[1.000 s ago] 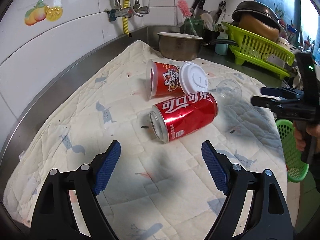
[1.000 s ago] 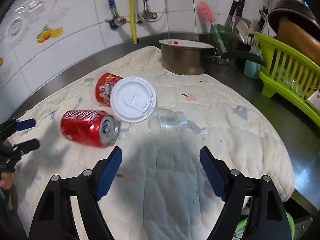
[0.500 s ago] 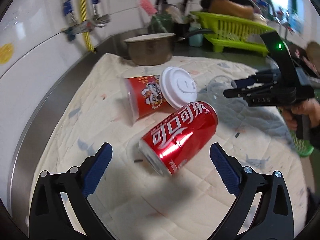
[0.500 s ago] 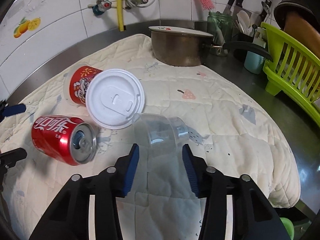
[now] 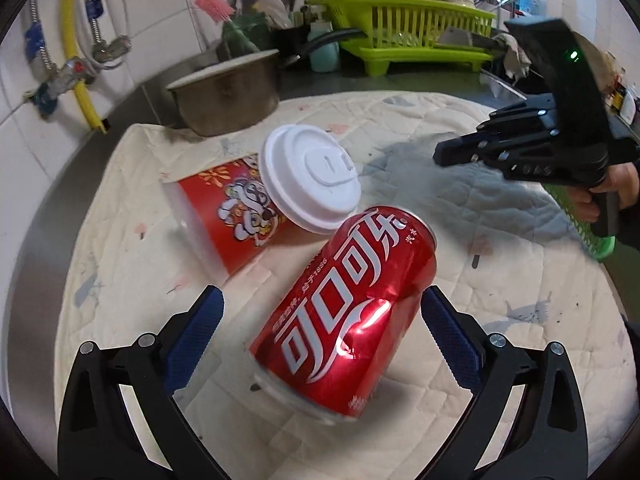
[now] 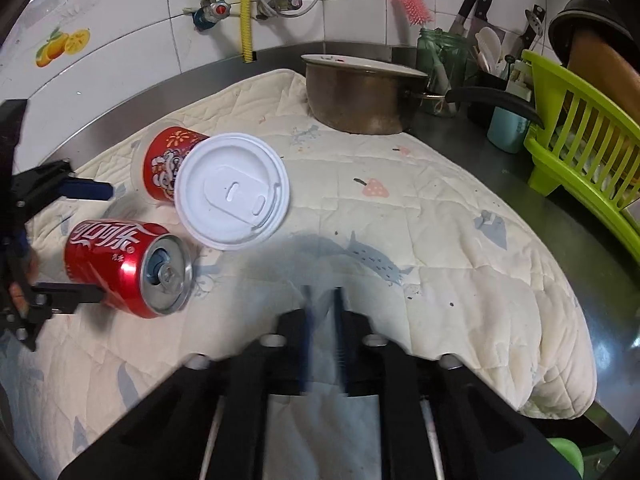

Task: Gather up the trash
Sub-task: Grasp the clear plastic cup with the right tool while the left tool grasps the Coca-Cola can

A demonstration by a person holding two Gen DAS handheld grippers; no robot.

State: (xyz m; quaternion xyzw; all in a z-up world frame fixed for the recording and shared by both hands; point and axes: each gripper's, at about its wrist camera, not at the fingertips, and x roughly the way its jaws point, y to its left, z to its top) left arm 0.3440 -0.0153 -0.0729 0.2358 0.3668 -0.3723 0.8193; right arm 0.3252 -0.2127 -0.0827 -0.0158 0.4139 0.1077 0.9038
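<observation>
Red can (image 5: 348, 312) lies on its side on the quilted cloth (image 5: 500, 240) over the steel worktop (image 6: 600, 248), its long axis slanting from the left tool (image 5: 320, 320) up toward the white lid (image 5: 312, 180), opened top end nearest that lid. The left tool's jaws have just been opening and stand wide, straddling the can without touching it. Just beyond the can a red paper cup (image 5: 224, 216) lies on its side, lid toward the can. The right tool (image 6: 322, 308), beside the can, has just been closing and is pinched narrow; whether the blurred clear stuff between its pads is held, I cannot tell.
</observation>
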